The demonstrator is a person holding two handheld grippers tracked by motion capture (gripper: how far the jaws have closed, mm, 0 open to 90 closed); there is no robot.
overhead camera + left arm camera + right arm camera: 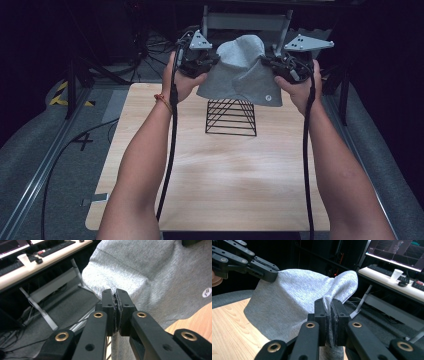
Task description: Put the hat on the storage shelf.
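the left gripper (209, 64) and the right gripper (268, 62) each pinch one side edge of the grey cloth (240, 70), which hangs between them above the black wire rack (231, 117). bare table (220, 175) lies below.

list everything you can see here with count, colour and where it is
garment: one, grey with a small white round logo, held up in the air between the two grippers above the far end of the table
wire rack: one, black, standing on the table under the garment
table: one, light wood top
paper cup: one, white, on a desk in the background of the right gripper view
keyboards: at least two, black, on a background desk
left gripper: one, black, jaws shut on the garment's edge
right gripper: one, black, jaws shut on a fold of the garment
forearms: two, bare, coming in from the bottom of the high view
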